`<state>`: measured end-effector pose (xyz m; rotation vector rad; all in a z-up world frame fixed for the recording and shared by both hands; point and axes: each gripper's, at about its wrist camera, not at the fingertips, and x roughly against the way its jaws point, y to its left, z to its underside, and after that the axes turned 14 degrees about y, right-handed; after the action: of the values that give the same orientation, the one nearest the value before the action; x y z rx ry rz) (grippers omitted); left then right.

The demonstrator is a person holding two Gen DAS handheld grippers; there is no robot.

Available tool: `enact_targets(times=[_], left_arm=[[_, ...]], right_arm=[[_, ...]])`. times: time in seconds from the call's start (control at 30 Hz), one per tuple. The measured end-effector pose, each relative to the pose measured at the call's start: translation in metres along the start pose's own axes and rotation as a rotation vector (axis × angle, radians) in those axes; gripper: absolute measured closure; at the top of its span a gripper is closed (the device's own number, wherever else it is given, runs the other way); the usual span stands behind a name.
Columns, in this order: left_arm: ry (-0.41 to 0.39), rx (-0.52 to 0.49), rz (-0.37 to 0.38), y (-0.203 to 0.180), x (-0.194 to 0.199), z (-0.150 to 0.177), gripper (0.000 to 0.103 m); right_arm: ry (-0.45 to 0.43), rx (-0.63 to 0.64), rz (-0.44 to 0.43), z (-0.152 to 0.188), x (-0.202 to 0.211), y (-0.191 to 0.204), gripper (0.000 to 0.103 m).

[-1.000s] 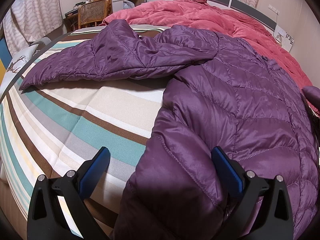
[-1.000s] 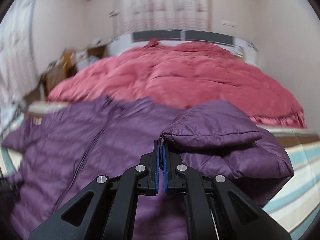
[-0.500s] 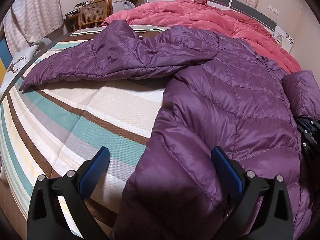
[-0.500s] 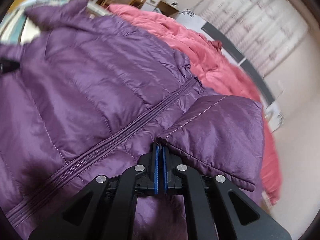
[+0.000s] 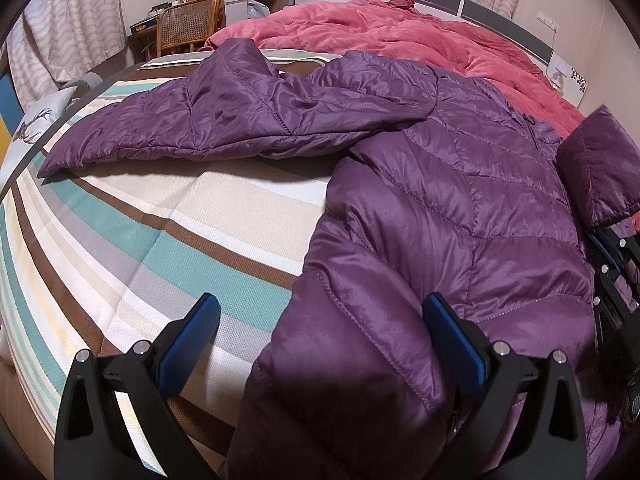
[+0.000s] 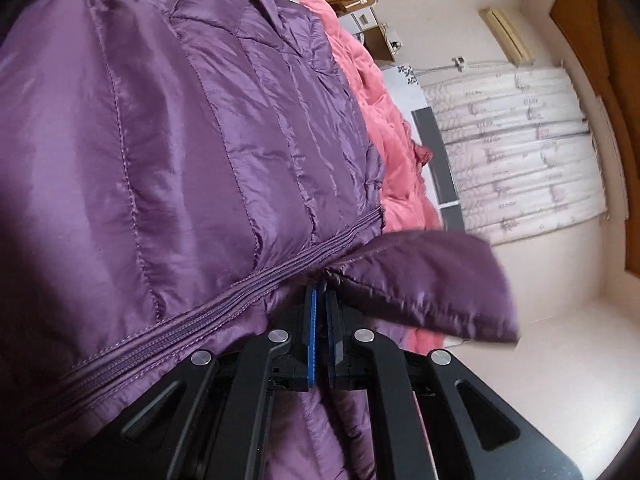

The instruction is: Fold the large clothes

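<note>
While the left gripper [image 5: 320,332] stays spread, the right gripper [image 6: 321,300], clamping the jacket's sleeve cuff [image 6: 424,280], has rolled sideways.

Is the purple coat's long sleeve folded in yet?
Not yet. That sleeve lies spread out across the striped sheet, away from the jacket's body.

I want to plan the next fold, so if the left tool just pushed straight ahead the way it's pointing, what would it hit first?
Probably the quilted purple down jacket: its lower edge already lies between the open left tool, toward the right finger. Slightly leftward it would meet the striped bed sheet instead; depth is hard to judge.
</note>
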<state>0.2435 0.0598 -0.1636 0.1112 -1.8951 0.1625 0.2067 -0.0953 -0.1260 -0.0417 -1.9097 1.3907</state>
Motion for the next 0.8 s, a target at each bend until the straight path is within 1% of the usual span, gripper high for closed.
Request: enact_targets(times=[0.03, 0.07, 0.1, 0.13, 0.2, 0.23, 0.27, 0.3, 0.37, 0.43, 0.47, 0.5, 0.53, 0.57, 0.6, 0.67, 0.77, 0.8], left_arm=[[0.000, 0.002, 0.005, 0.001, 0.000, -0.001, 0.002], [0.000, 0.004, 0.008, 0.002, 0.000, -0.001, 0.002], [0.000, 0.005, 0.010, 0.002, 0.000, -0.001, 0.002], [0.002, 0.005, 0.010, 0.002, 0.000, -0.002, 0.002], [0.006, 0.006, 0.016, 0.003, 0.001, -0.003, 0.002], [0.013, 0.009, 0.023, 0.004, 0.001, -0.004, 0.002], [0.018, 0.014, 0.032, 0.005, 0.002, -0.003, 0.002], [0.022, 0.023, 0.054, 0.006, 0.004, -0.005, 0.002], [0.019, 0.044, 0.097, 0.008, 0.010, -0.006, 0.002], [-0.009, 0.059, 0.134, 0.006, 0.022, -0.010, 0.002], [-0.019, 0.056, 0.142, 0.003, 0.027, -0.012, 0.002], [-0.028, 0.046, 0.148, -0.001, 0.033, -0.016, 0.002], [-0.036, 0.033, 0.152, -0.007, 0.038, -0.020, 0.002], [-0.042, 0.023, 0.153, -0.012, 0.042, -0.022, 0.002], [-0.049, 0.008, 0.156, -0.018, 0.045, -0.026, 0.002], [-0.051, -0.029, 0.156, -0.033, 0.049, -0.034, 0.002], [-0.042, -0.090, 0.144, -0.059, 0.048, -0.047, 0.002], [-0.038, -0.108, 0.140, -0.068, 0.045, -0.052, 0.002]], right_arm=[[0.000, -0.038, -0.035, 0.004, 0.003, -0.006, 0.097], [-0.006, -0.077, -0.068, 0.008, 0.006, -0.011, 0.091], [-0.015, -0.120, -0.105, 0.012, 0.009, -0.018, 0.082], [-0.023, -0.174, -0.150, 0.019, 0.014, -0.026, 0.076], [-0.039, -0.295, -0.247, 0.036, 0.019, -0.046, 0.049], [-0.050, -0.355, -0.288, 0.045, 0.021, -0.055, 0.047], [-0.057, -0.460, -0.351, 0.059, 0.020, -0.072, 0.047], [-0.055, -0.519, -0.384, 0.066, 0.018, -0.081, 0.047], [-0.022, -0.758, -0.481, 0.100, -0.001, -0.115, 0.047], [0.038, -0.950, -0.507, 0.128, -0.023, -0.136, 0.047], [0.088, -1.046, -0.507, 0.143, -0.038, -0.147, 0.050], [0.124, -1.109, -0.507, 0.154, -0.046, -0.148, 0.055], [0.172, -1.196, -0.517, 0.168, -0.058, -0.153, 0.056], [0.192, -1.235, -0.528, 0.171, -0.067, -0.155, 0.056], [0.227, -1.284, -0.561, 0.177, -0.079, -0.155, 0.056], [0.253, -1.274, -0.591, 0.161, -0.095, -0.152, 0.063], [0.243, -1.123, -0.619, 0.124, -0.101, -0.136, 0.063], [0.232, -1.083, -0.617, 0.115, -0.100, -0.131, 0.063]])
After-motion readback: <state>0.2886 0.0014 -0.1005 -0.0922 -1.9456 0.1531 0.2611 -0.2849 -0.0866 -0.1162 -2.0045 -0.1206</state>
